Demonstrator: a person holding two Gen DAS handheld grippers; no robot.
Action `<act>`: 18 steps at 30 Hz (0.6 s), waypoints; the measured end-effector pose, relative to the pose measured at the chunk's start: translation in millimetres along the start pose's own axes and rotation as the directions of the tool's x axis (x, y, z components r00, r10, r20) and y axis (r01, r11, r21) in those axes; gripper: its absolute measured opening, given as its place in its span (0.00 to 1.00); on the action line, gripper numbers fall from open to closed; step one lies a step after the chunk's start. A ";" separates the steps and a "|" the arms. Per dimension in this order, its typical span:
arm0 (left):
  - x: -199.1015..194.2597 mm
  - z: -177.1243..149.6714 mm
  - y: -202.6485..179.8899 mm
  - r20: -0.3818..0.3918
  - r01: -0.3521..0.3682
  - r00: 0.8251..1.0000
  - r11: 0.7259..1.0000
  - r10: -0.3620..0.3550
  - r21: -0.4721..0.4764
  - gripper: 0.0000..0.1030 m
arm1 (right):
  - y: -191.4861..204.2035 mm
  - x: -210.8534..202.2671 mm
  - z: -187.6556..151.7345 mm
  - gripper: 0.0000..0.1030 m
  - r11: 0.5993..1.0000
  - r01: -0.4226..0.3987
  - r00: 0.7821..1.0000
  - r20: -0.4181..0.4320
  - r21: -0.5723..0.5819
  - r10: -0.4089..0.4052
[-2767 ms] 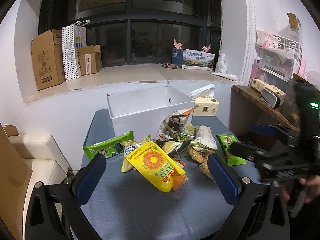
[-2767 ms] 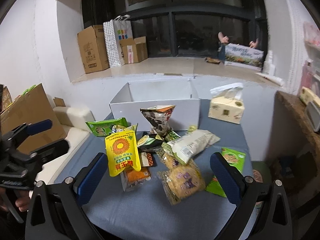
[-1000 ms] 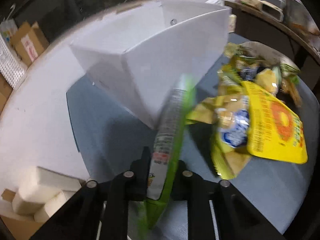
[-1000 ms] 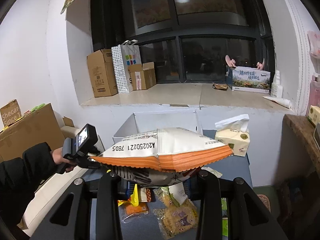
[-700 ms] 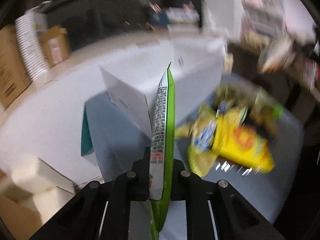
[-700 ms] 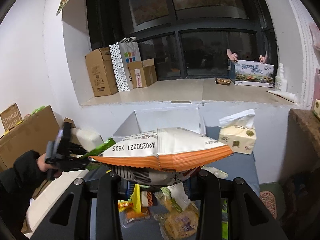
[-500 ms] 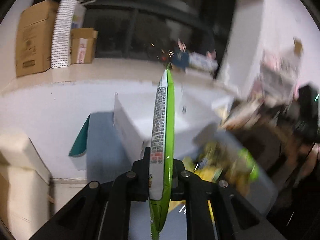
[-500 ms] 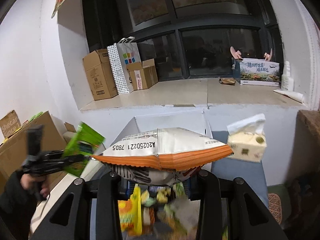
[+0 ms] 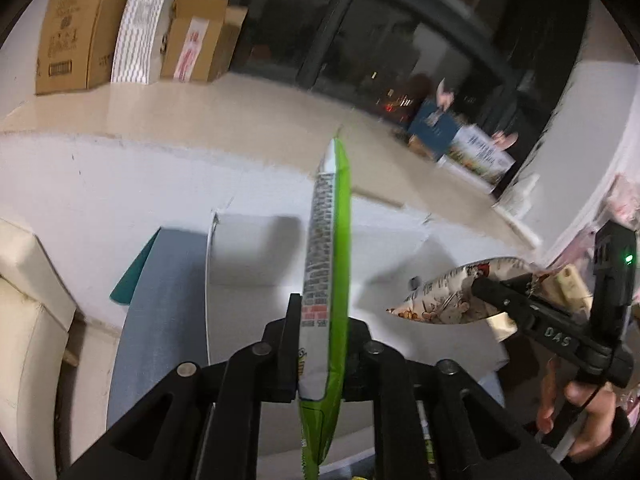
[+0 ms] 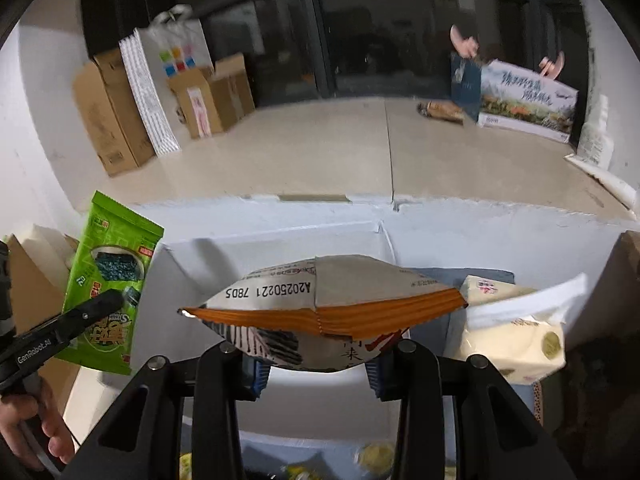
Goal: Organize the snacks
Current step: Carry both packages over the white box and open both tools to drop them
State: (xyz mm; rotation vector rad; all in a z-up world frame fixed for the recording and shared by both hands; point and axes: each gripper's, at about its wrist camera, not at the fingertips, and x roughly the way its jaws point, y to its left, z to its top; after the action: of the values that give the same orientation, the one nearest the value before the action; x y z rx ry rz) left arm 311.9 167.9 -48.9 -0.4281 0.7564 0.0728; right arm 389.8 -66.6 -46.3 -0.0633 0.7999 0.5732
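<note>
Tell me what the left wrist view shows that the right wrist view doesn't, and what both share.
Left wrist view only: the grey tabletop beside the box, and the right gripper seen from the side, shut on its pack.
Right wrist view only: the printed front of the green seaweed pack, a tissue pack, and the orange seal of the puffy snack bag.
Both: the white box, both packs held above it, and cardboard boxes on the ledge.

Blue-grey table (image 9: 160, 312), white open box (image 10: 280, 248) on it, tissue pack (image 10: 516, 336) beside box
</note>
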 end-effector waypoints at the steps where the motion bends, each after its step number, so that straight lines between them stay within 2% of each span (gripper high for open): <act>1: 6.4 -1.1 1.5 -0.019 -0.027 0.999 1.000 0.028 0.004 0.41 | -0.7 7.4 1.6 0.49 1.000 -0.007 1.000 -0.024 -0.001 0.007; 2: 12.6 -1.8 5.4 -0.033 -0.071 0.997 0.997 0.071 0.005 0.72 | -1.2 14.3 2.9 0.64 1.000 -0.004 0.999 -0.048 0.000 0.004; 3: 12.6 -4.2 8.5 -0.024 -0.060 0.998 0.998 0.060 0.000 0.74 | -1.5 16.7 3.8 1.00 1.000 0.008 0.999 -0.037 0.002 -0.008; 4: 10.6 -6.7 8.1 -0.024 -0.021 0.999 1.000 0.022 0.010 0.86 | -2.4 13.6 3.0 1.00 1.000 0.002 1.000 0.001 0.002 -0.002; 5: 7.7 -8.7 4.3 -0.026 -0.020 0.999 0.999 0.021 0.029 0.91 | -2.6 9.9 1.7 1.00 1.000 -0.011 1.000 0.028 -0.003 0.011; 7: -0.6 -8.5 -8.8 -0.013 -0.064 0.998 0.995 0.066 0.078 1.00 | -2.6 2.4 0.8 1.00 0.999 -0.051 0.998 0.048 -0.005 0.052; 9: -8.9 -8.4 -18.6 0.016 -0.066 0.998 0.991 0.065 0.113 1.00 | -1.5 -6.5 1.6 1.00 0.999 -0.045 0.997 0.067 -0.011 0.046; 11: -14.1 -3.5 -21.6 0.018 -0.051 0.999 0.993 0.049 0.108 1.00 | -0.7 -16.2 6.8 1.00 0.999 -0.045 0.996 0.082 -0.019 0.046; 15: -40.3 -10.2 -24.0 0.046 -0.031 0.999 0.990 0.025 0.134 1.00 | -4.1 -59.8 1.5 1.00 0.997 -0.079 0.985 0.150 -0.006 0.079; 18: -65.8 -21.7 -27.6 0.070 -0.029 0.997 0.988 0.018 0.155 1.00 | -6.8 -95.8 -10.2 1.00 0.998 -0.067 0.981 0.182 -0.011 0.068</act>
State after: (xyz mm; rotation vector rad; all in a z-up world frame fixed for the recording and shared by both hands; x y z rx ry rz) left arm 255.7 139.8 -8.5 -0.2666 0.6939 0.0498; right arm 333.5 -119.2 11.9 0.0122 0.6242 0.6351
